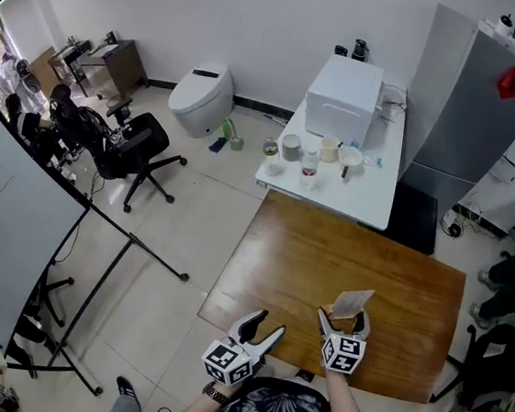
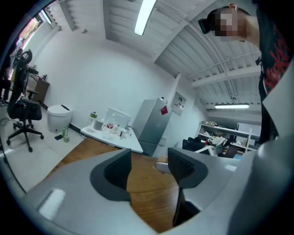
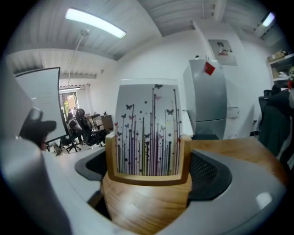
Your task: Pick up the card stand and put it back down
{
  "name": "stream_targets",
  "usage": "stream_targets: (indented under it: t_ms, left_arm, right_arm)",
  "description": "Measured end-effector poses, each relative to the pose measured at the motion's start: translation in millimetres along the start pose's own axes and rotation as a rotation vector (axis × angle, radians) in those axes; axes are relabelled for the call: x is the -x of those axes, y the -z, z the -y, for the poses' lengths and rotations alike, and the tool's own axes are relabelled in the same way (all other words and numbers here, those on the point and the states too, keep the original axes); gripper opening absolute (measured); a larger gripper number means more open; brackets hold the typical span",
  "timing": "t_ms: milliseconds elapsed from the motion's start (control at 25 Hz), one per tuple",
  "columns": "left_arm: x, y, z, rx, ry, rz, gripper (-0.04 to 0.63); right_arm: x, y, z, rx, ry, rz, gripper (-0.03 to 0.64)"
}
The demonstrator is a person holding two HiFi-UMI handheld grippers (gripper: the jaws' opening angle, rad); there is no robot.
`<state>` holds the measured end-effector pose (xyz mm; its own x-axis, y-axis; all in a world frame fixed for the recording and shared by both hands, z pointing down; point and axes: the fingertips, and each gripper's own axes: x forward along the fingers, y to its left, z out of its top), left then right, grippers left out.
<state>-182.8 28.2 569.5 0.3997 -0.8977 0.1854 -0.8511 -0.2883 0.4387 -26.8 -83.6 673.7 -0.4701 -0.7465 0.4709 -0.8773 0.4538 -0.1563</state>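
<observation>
The card stand is a rounded wooden block with a white card upright in its slot. My right gripper is shut on the block near the front edge of the wooden table. In the right gripper view the stand fills the gap between the jaws, and the card shows thin coloured stems and butterflies. My left gripper hovers at the table's front left corner. Its jaws stand apart in the left gripper view with nothing between them.
Beyond the wooden table stands a white table with a white box, cups and bottles. A grey fridge is at the back right. An office chair, a white toilet and a whiteboard are to the left.
</observation>
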Motion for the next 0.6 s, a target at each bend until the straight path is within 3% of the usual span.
stream_targets:
  t_ms: [200,400,480,600]
  left_arm:
    - [79.4,3.0,-40.4,0.033,-0.190,0.000,0.230]
    - [149.6,11.6,-95.2,0.023,-0.347,0.026,0.229]
    - [166.6,15.8,-115.3,0.032,-0.388,0.047,0.227]
    - [172.3,19.2,-126.9,0.035,-0.388,0.066,0.225]
  right_arm:
    - [-114.7,60.2,-53.0,0.067,-0.063,-0.141,0.525]
    - [-191.9,83.2,-98.4,0.156,-0.053,-0.170,0.525]
    - [-206.1,99.5,-114.2,0.187,-0.048,-0.192,0.525]
    - [-210.3,127.4,-132.7,0.224,-0.099,-0.254,0.526]
